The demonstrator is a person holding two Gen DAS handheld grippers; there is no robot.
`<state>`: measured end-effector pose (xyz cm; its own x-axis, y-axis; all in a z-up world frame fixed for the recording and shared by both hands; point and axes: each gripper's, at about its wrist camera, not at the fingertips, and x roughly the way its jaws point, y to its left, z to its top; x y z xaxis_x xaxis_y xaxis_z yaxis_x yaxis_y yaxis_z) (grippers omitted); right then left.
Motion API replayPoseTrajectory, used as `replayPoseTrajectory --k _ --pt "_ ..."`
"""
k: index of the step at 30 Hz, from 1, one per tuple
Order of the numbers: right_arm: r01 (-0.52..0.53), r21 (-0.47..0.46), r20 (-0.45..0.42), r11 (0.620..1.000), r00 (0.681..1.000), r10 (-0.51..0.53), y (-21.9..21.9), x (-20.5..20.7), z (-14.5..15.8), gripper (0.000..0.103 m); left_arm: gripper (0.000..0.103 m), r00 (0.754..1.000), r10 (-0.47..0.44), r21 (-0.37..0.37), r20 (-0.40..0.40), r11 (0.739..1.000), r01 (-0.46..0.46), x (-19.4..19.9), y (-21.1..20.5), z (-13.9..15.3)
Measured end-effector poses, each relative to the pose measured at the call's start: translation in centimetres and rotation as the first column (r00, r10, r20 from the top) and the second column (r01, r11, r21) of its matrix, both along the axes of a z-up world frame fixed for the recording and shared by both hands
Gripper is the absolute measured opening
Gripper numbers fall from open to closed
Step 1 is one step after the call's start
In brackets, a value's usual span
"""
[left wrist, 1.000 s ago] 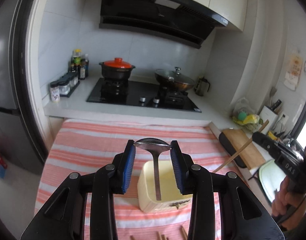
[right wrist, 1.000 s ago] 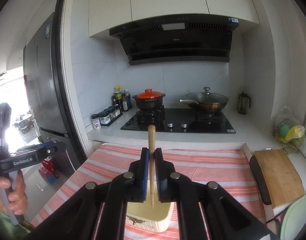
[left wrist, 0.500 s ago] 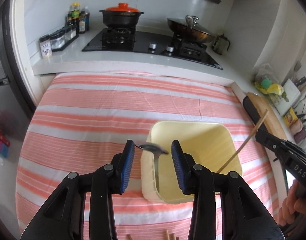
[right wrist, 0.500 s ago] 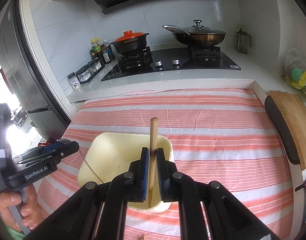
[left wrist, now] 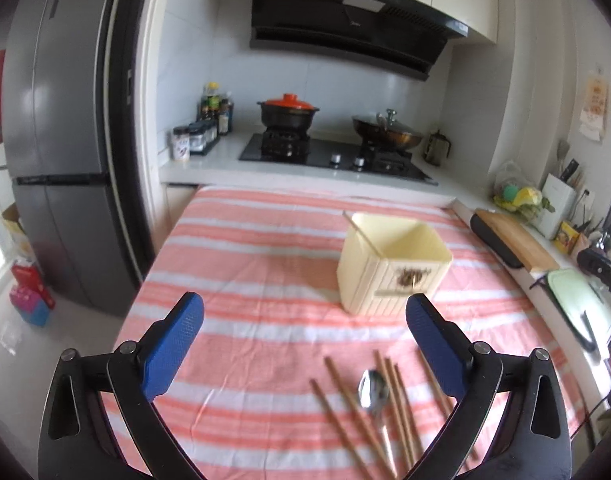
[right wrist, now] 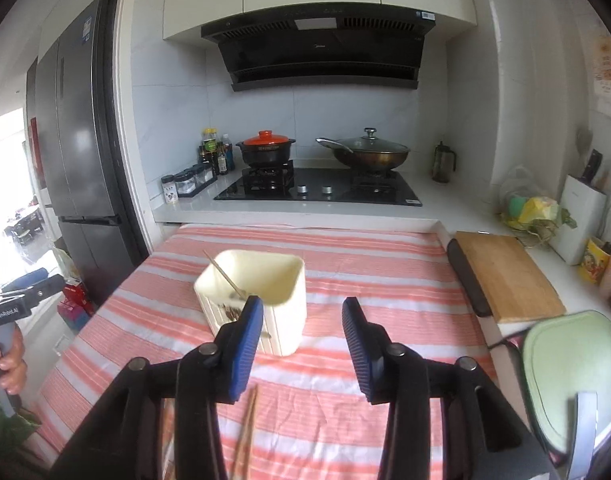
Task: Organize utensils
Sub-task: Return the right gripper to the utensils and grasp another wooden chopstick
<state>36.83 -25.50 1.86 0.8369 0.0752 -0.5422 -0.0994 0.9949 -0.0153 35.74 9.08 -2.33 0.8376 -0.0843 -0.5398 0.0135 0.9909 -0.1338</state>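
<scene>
A cream utensil holder [left wrist: 393, 264] [right wrist: 261, 296] stands on the striped tablecloth with one chopstick [left wrist: 361, 232] [right wrist: 225, 276] leaning inside it. Several wooden chopsticks [left wrist: 345, 400] and a metal spoon [left wrist: 373, 390] lie on the cloth close in front of my left gripper. My left gripper [left wrist: 303, 332] is wide open and empty, above the cloth, short of the holder. My right gripper [right wrist: 301, 320] is open and empty, just to the right of the holder. Chopsticks [right wrist: 247, 420] also lie below the right gripper.
A wooden cutting board [right wrist: 505, 272] and a pale green board [right wrist: 565, 368] lie along the right edge. A stove with a red-lidded pot [right wrist: 265, 148] and a wok [right wrist: 369, 152] is at the back. A fridge [left wrist: 57, 140] stands at left.
Both grippers have opened and pulled back from over the holder. The spoon left the left gripper and the chopstick left the right gripper; a chopstick now leans in the holder.
</scene>
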Motion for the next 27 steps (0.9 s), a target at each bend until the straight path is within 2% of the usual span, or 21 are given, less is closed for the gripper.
replayPoseTrajectory --k 3,7,11,13,16,20,27 --pt "0.063 0.0 -0.015 0.998 0.998 -0.063 -0.3 -5.0 -4.8 0.042 0.101 0.996 0.047 0.038 -0.076 0.998 -0.045 -4.2 -0.2 -5.1" --pt "0.152 -0.013 -0.049 0.988 0.987 -0.152 -0.5 -10.6 -11.6 0.042 0.101 0.983 0.072 0.038 -0.168 0.997 -0.067 -8.1 -1.0 -10.5" --pt "0.133 -0.058 -0.125 0.989 0.982 -0.139 0.1 -13.1 -16.2 0.042 0.101 0.966 0.086 0.001 -0.244 0.996 -0.088 -9.2 -1.4 -13.8" --pt "0.122 -0.053 -0.144 0.991 0.981 -0.128 0.1 -13.7 -17.0 0.042 0.101 0.96 0.074 -0.019 -0.271 0.996 -0.082 -9.5 -1.6 -14.8" --pt "0.111 -0.039 -0.15 0.993 0.982 -0.116 0.3 -14.7 -17.6 0.042 0.101 0.956 0.094 -0.004 -0.277 0.995 -0.099 -9.5 -2.0 -15.4" --pt "0.057 -0.037 -0.157 0.998 0.986 -0.063 1.5 -14.4 -17.7 0.042 0.101 0.961 0.096 0.022 -0.261 0.995 -0.093 -9.6 -2.6 -15.1" --pt "0.003 -0.003 -0.192 1.0 0.981 -0.003 3.3 -13.6 -17.8 0.042 0.101 0.962 0.082 0.023 -0.262 0.997 -0.079 -9.8 -3.5 -14.6"
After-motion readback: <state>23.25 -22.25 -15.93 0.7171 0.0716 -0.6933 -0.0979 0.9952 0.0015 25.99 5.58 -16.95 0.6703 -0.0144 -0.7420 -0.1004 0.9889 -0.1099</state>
